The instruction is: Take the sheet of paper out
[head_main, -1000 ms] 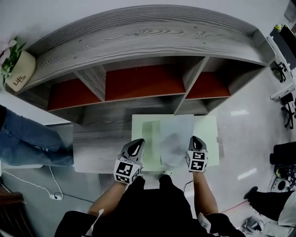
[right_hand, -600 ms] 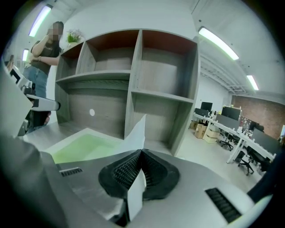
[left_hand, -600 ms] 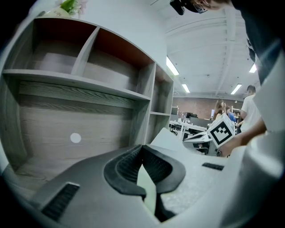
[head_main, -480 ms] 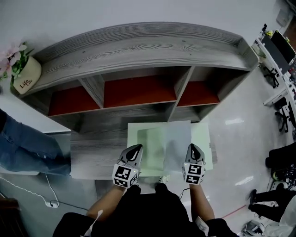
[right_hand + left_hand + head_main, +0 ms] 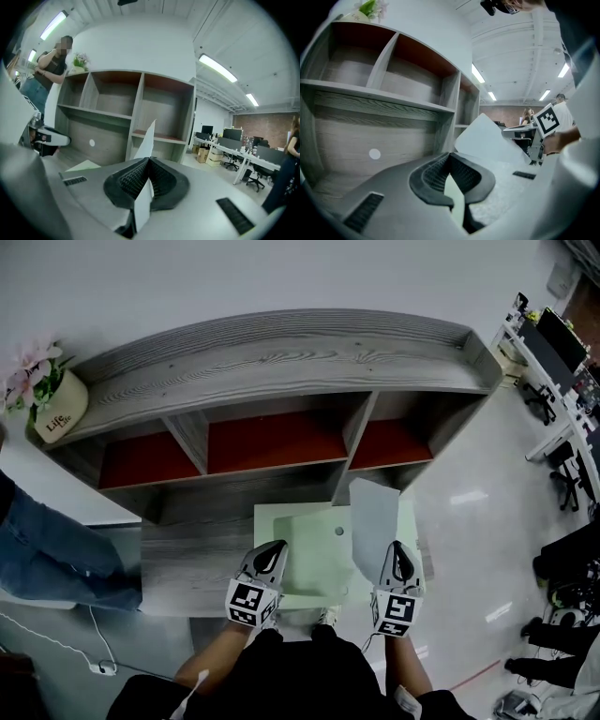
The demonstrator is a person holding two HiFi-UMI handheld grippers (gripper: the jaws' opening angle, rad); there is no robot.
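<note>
A white sheet of paper (image 5: 374, 517) stands tilted up off the desk, and my right gripper (image 5: 399, 557) is shut on its near edge. In the right gripper view the sheet (image 5: 146, 139) runs edge-on up from between the shut jaws of the right gripper (image 5: 149, 160). A pale green folder (image 5: 309, 554) lies flat on the grey wooden desk (image 5: 192, 549). My left gripper (image 5: 271, 554) is shut on the folder's near left edge. The left gripper view shows the green edge (image 5: 453, 196) pinched in the left gripper (image 5: 450, 156), with the white sheet (image 5: 485, 140) raised to the right.
A curved grey shelf unit (image 5: 272, 362) with red-backed compartments rises behind the desk. A flowerpot (image 5: 53, 406) sits on its left end. A person in jeans (image 5: 42, 531) stands at the left. Office desks and chairs (image 5: 553, 362) fill the right.
My right gripper has risen with the white sheet, which has come off the green folder and now tilts upward. The left gripper has stayed on the folder's edge.
</note>
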